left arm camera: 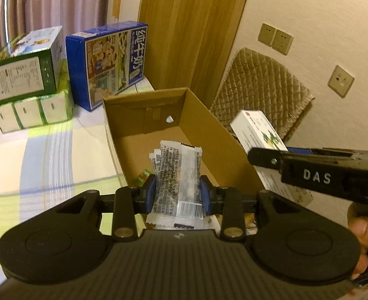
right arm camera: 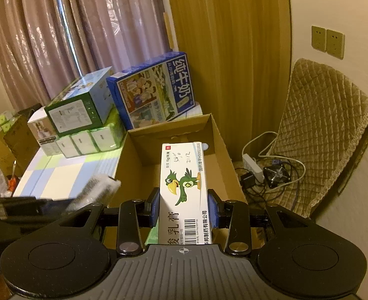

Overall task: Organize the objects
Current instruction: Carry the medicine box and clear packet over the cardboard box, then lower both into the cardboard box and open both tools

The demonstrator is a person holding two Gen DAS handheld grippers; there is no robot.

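Above the open brown cardboard box [left arm camera: 156, 130] on the checked desk [left arm camera: 34, 150], my left gripper [left arm camera: 178, 195] has its fingers clamped on a few clear printed snack sachets [left arm camera: 177, 175]; my right gripper [right arm camera: 184, 211] pinches a white ointment carton with a green parrot [right arm camera: 181, 187], also over the box; I judge the slick sachets could slide apart and fall outside the wall, and the two grippers, close together, could knock each other.
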